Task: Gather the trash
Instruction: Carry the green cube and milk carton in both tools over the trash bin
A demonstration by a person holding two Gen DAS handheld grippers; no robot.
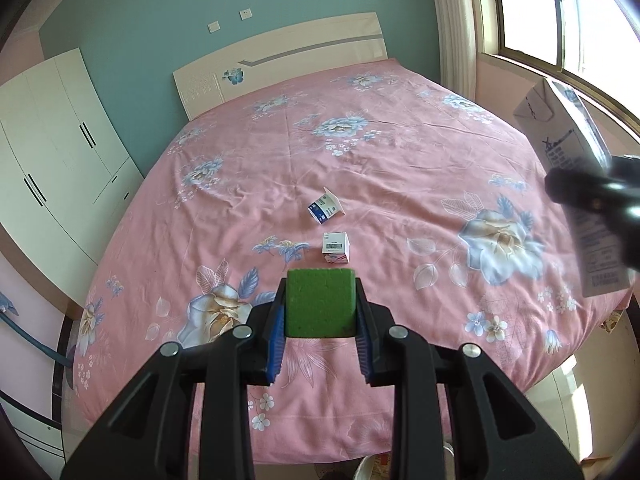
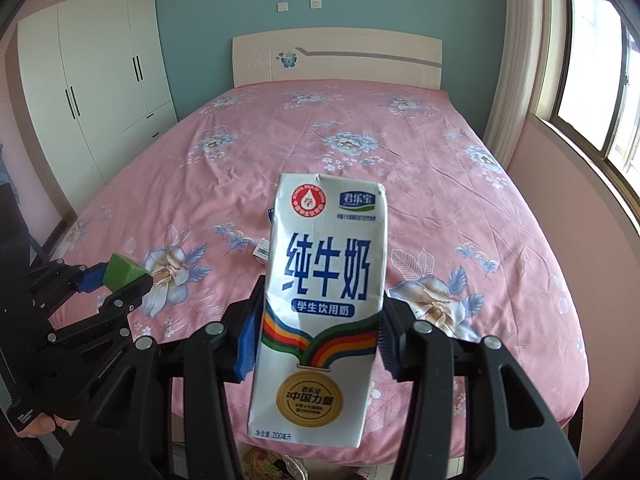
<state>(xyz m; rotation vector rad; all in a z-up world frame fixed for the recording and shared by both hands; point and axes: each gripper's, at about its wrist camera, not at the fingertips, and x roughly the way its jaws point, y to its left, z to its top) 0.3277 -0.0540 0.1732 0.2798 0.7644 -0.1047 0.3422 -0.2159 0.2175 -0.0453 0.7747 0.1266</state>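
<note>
A pink bed carries two small cartons near its middle; right tongs clamp a milk carton upright above it, left tongs grip a green block

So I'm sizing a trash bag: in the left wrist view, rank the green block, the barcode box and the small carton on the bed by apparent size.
1. green block, though it sits in the left jaws, nearest the camera, so its lead is unsure.
2 and 3. barcode box and small carton look alike; no ranking.
</note>
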